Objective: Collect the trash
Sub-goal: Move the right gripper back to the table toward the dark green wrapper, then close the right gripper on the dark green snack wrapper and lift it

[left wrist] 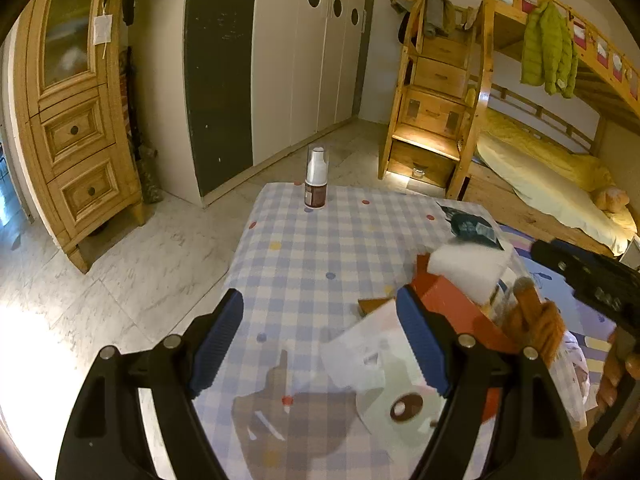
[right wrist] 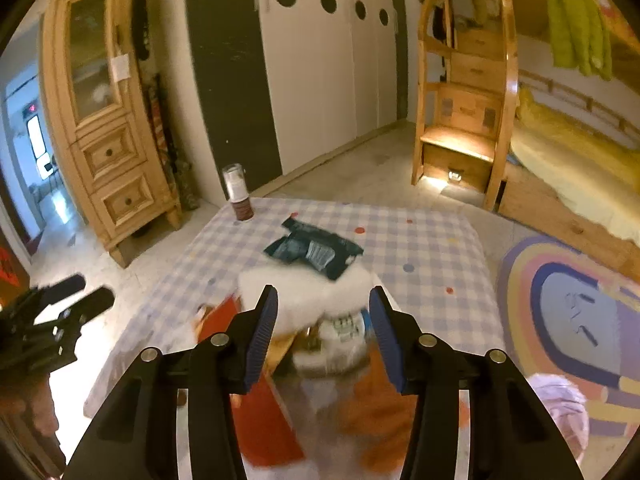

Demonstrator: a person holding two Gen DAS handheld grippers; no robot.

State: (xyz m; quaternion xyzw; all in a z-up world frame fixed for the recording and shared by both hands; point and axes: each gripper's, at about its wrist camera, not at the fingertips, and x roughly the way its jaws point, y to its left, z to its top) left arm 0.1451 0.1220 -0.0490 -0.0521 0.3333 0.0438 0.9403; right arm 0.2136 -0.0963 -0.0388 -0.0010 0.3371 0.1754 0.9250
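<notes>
Right gripper (right wrist: 323, 334) wide open, empty, over red trash box (right wrist: 266, 424) holding white wad (right wrist: 304, 296). Left gripper (left wrist: 320, 344) open, empty. Ahead: dark wrapper (right wrist: 314, 252), bottle (right wrist: 239, 194) uncollected on worktop (right wrist: 432, 248). Task partly done.

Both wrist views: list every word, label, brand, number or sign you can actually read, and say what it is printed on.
No text can be read in either view.
Brown label on the pump bottle: print too small.
Dark packet on the checked tablecloth: pale printing, blurred.
White wrapper between the right hand-held gripper's fingers: dark marks, smeared by motion.
Paper tag on the wooden cabinet: no print discernible.
</notes>
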